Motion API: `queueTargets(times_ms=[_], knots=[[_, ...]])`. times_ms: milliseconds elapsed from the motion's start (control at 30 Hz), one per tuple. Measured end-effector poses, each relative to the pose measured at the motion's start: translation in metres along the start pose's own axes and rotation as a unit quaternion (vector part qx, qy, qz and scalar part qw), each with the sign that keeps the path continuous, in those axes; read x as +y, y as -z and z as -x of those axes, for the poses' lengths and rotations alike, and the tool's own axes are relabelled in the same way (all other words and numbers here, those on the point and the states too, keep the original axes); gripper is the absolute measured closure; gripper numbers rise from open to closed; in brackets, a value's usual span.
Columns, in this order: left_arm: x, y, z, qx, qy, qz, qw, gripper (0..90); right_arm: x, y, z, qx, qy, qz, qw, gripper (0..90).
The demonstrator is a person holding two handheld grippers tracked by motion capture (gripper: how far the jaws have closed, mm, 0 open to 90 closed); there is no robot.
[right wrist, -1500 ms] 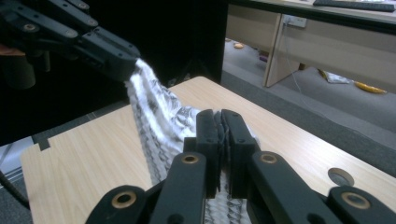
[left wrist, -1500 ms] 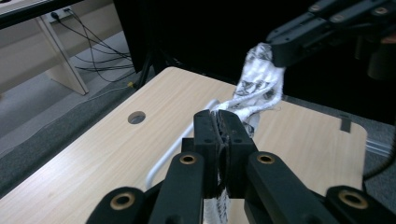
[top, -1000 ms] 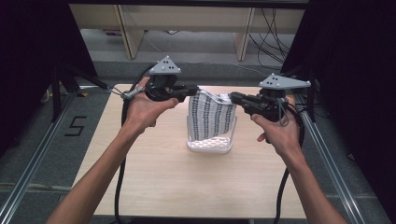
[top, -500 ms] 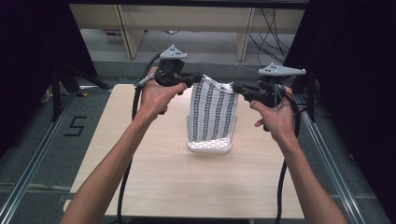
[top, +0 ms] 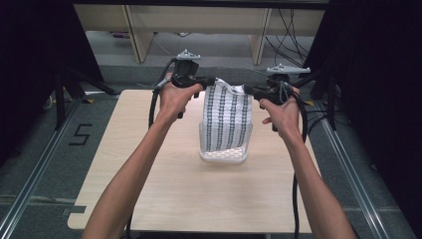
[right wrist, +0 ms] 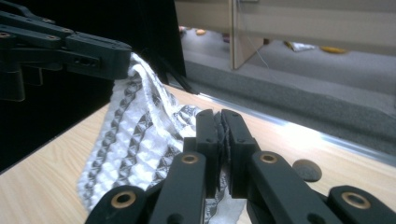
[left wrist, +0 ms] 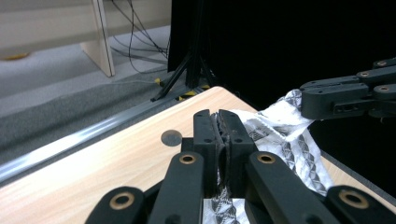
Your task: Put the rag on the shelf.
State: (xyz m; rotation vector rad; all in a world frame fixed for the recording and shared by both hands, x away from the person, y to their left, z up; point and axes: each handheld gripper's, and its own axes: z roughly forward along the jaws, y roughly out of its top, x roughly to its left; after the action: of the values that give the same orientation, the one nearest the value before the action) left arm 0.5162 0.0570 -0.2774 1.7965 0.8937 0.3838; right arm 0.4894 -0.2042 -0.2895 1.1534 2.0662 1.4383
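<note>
A white cloth with dark patterned stripes [top: 226, 119] hangs by its top edge between my two grippers. Its lower part drops into a clear plastic container [top: 224, 155] on the wooden table [top: 164, 189]. My left gripper [top: 213, 81] is shut on the cloth's top left corner. My right gripper [top: 245, 89] is shut on the top right corner. In the left gripper view the shut jaws pinch the cloth [left wrist: 280, 135], and the other gripper [left wrist: 303, 100] grips its far corner. In the right gripper view the cloth [right wrist: 135, 135] stretches from my pads to the other gripper [right wrist: 126, 53].
Metal rails run along both sides of the table. Beyond the far edge lies grey floor with wooden furniture legs [top: 137, 35] and cables. A black stand [left wrist: 189, 56] rises at the table's far corner. A small dark round mark [left wrist: 171, 137] is on the tabletop.
Both hands have carried the cloth farther from the person and slightly lower. The cloth has stayed stretched between the grippers above the container.
</note>
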Motion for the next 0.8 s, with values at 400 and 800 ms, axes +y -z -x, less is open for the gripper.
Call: queueTargets(times_ms=[400, 800], knots=[[-0.017, -0.024, -0.012, 0.011, 0.019, -0.029, 0.9993, 86.0, -0.012, -0.026, 0.013, -0.017, -0.013, -0.034, 0.9992, 86.4], [-0.037, -0.038, -0.019, 0.024, 0.014, -0.069, 0.9973, 66.8, -0.028, -0.047, 0.02, -0.041, -0.026, -0.083, 0.9954, 75.1]])
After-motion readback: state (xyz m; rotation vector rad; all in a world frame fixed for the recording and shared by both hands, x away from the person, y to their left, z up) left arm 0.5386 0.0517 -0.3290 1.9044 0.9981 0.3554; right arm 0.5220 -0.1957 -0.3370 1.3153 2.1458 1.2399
